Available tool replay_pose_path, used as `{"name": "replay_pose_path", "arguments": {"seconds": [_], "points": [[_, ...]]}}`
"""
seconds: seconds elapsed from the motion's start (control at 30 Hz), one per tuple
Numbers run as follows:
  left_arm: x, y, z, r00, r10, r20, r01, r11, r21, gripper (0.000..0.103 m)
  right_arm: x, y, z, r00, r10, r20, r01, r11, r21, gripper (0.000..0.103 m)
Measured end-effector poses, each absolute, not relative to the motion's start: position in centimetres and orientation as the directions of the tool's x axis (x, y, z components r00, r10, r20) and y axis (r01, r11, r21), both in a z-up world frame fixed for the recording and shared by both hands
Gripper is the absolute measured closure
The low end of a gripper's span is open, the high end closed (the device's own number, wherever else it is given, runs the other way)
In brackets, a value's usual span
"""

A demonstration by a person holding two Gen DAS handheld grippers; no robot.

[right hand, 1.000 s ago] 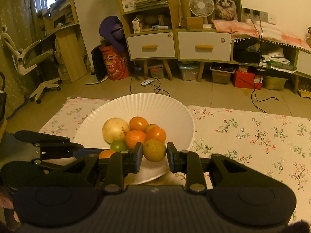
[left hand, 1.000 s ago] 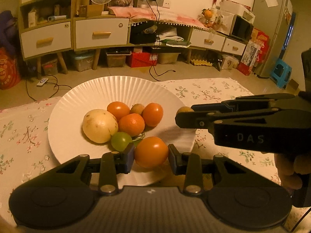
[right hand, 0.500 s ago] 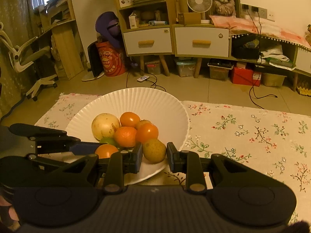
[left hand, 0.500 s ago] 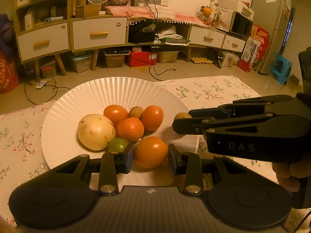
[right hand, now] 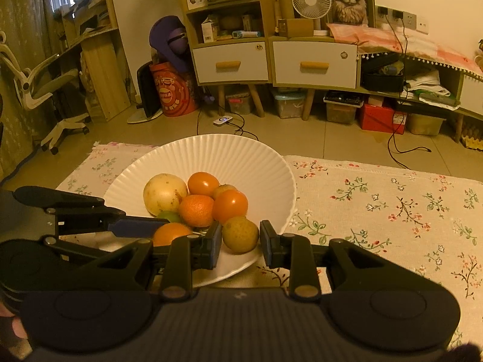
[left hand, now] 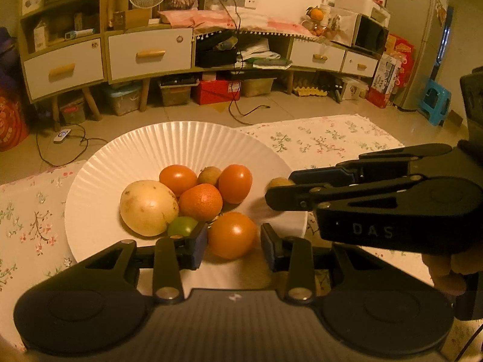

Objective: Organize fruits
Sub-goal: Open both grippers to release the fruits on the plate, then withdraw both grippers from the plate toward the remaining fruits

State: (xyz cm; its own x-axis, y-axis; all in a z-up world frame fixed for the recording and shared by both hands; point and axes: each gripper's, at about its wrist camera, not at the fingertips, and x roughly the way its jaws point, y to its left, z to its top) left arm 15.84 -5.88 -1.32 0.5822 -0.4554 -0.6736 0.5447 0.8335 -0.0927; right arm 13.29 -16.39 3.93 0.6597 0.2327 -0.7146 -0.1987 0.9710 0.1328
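A white fluted plate (left hand: pixel 181 144) (right hand: pixel 226 154) holds a pale round fruit (left hand: pixel 148 208), several orange fruits (left hand: pixel 200 202), a small brown fruit (left hand: pixel 209 175) and a green one (left hand: pixel 181 226). My left gripper (left hand: pixel 234 241) straddles an orange fruit (left hand: pixel 232 235) at the plate's near edge. Its jaws are opening, with a gap at the right pad. My right gripper (right hand: pixel 240 244) has a yellow-green fruit (right hand: pixel 240 234) between its pads. They still touch the fruit as the jaws start opening. The two grippers sit side by side, the left gripper (right hand: pixel 132 215) left of the right gripper (left hand: pixel 279 187).
The plate rests on a floral tablecloth (right hand: pixel 377 205) that stretches to the right. A hand (left hand: pixel 446 271) holds the right gripper's handle. Beyond the table's far edge are the floor, cables and low cabinets (left hand: pixel 151 54).
The left jaws have widened a little, and a gap now shows beside the orange fruit. Both hands and the plate's other fruits stay where they were.
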Motion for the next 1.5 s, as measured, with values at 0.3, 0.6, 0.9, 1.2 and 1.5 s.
{"name": "replay_pose_path", "arguments": {"seconds": [0.3, 0.6, 0.9, 1.2, 1.5], "points": [[14.5, -5.5, -0.6, 0.59, -0.469, -0.657, 0.559, 0.825, -0.085, 0.041, 12.7, -16.5, 5.0, 0.671, 0.24, -0.702, -0.19, 0.97, 0.149, 0.052], [12.4, -4.0, 0.5, 0.607, -0.451, -0.654, 0.547, 0.835, -0.069, 0.023, 10.9, -16.8, 6.1, 0.687, 0.205, -0.697, -0.15, 0.979, 0.14, 0.024], [10.0, -2.2, 1.4, 0.616, -0.428, -0.661, 0.536, 0.843, -0.046, 0.011, 8.5, -16.5, 7.0, 0.694, 0.179, -0.698, -0.127, 0.984, 0.127, 0.011], [7.8, -0.6, 1.7, 0.63, -0.386, -0.673, 0.505, 0.863, -0.023, 0.0, 6.3, -15.5, 7.6, 0.694, 0.162, -0.701, -0.123, 0.987, 0.106, 0.003], [6.3, 0.1, 0.9, 0.617, -0.365, -0.697, 0.501, 0.865, -0.01, 0.0, 4.8, -14.8, 7.4, 0.694, 0.136, -0.707, -0.122, 0.99, 0.071, 0.0]]}}
